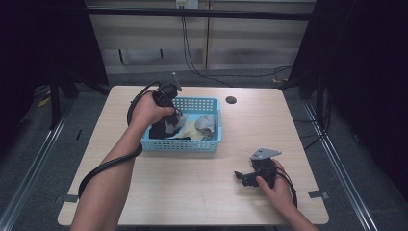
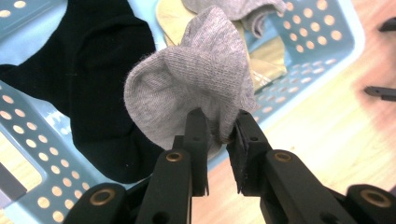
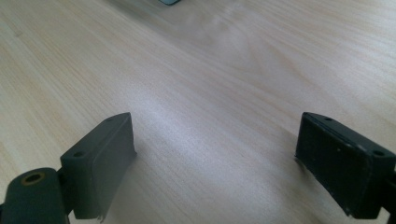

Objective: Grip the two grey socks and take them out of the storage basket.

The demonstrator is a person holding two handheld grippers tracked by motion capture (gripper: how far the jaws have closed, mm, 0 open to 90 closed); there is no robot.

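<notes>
We see a wood table (image 1: 192, 192) w/ a blue basket (image 1: 180, 143) sitting toward its far left-centre. In the basket: a black sock (image 2: 100, 70) on the left gripper view's left side, a cream sock (image 2: 170, 16) and another grey piece (image 2: 252, 9) further back. Our left gripper (image 2: 218, 133) hangs over the basket, pointing down, jaws nearly together and pinched on a grey sock (image 2: 196, 79), which is lifted clear above the basket's contents, bunched up btwn the pads. In the high view the left hand (image 1: 149, 111) is at the basket's left end. The right gripper (image 1: 248, 178) rests low on the table's near right, well apart from the basket; its jaws stand wide apart w/ bare wood btwn them.
</notes>
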